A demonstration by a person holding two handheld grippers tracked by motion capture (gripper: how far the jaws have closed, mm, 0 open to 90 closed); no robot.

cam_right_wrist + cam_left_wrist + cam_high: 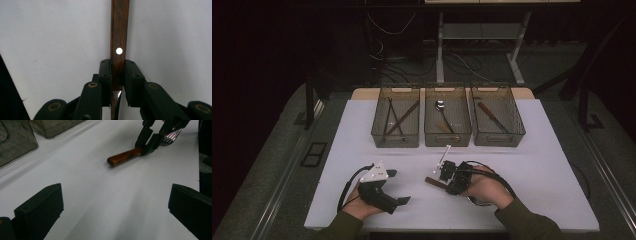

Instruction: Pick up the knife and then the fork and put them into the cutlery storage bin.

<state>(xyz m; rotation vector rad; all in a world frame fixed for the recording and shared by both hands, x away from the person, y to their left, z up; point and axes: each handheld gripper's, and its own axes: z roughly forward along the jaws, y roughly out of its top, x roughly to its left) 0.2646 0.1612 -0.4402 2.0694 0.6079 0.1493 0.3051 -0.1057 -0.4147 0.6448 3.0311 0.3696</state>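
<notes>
My right gripper (pixel 117 72) pinches the fork (pixel 125 157) by its wooden handle where it lies on the bench (pixel 537 170), probably to sort it into one of the bins (pixel 447 122), while my left gripper (pixel 392 187) waits spread nearby.

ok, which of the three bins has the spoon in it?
The middle bin: the spoon lies in it, bowl at the far end. The left bin holds chopsticks; the right bin holds a knife.

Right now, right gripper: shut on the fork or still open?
Shut on it. The right gripper has both pads pressed against the fork at its wooden handle.
</notes>
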